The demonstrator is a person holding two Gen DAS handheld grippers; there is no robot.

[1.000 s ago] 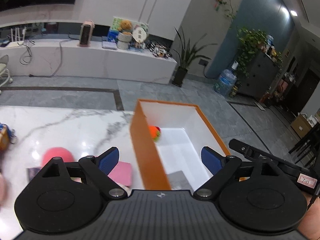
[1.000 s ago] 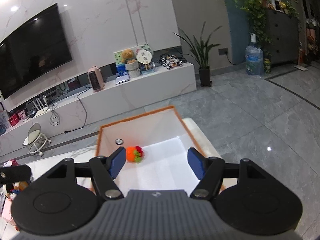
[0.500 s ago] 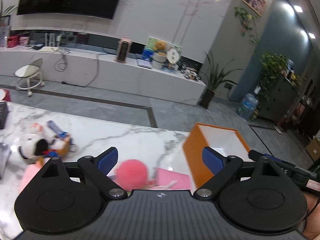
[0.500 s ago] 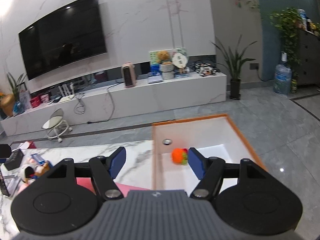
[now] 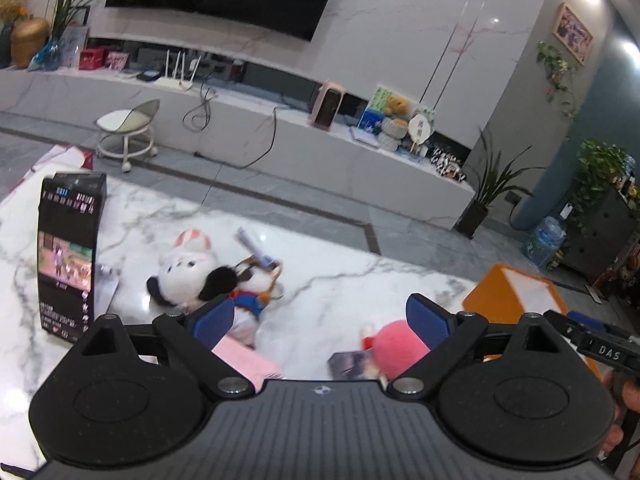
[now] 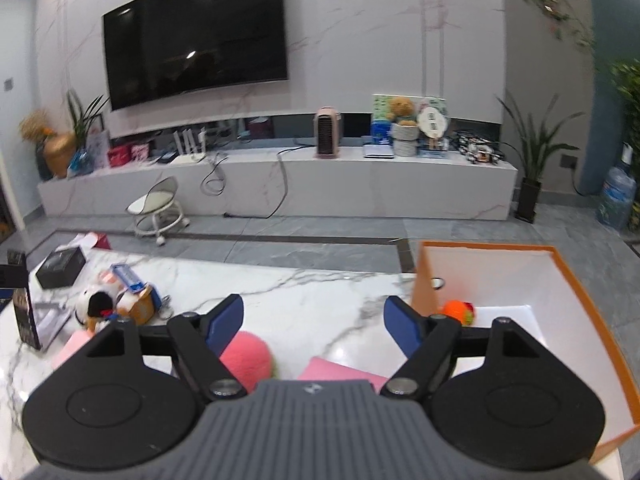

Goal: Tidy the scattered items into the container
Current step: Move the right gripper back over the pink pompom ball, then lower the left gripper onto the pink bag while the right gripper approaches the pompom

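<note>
Left wrist view: left gripper [image 5: 320,316] spread wide, nothing between the blue pads [image 5: 214,316], held above the marble table [image 5: 340,280]. Nearest, just under the fingers: a pink flat pad [image 5: 244,360] on the left, a pink fuzzy ball [image 5: 396,346] on the right, with a small dark card [image 5: 352,362] touching the ball's left side. Further out, a white plush toy [image 5: 182,270] lies on its side against a second small plush in blue clothing [image 5: 250,296]; a blue-and-white tube [image 5: 256,252] lies just behind them. A tall black carton [image 5: 70,252] stands upright at the left. The orange container [image 5: 500,300] sits at the far right of the table.

Right wrist view: right gripper [image 6: 314,322] also spread, empty. Pink fuzzy ball [image 6: 248,362] close below the left finger, a pink flat pad [image 6: 340,372] beside it near the container wall. Orange container [image 6: 424,280] on the right, open top, white inside; an orange knitted ball [image 6: 458,311] rests on its floor. Plush toys [image 6: 100,304] lie well to the left, a black box [image 6: 60,266] behind them. Beyond the table: grey floor, a white stool [image 6: 158,204], a TV [image 6: 196,36] on the wall.
</note>
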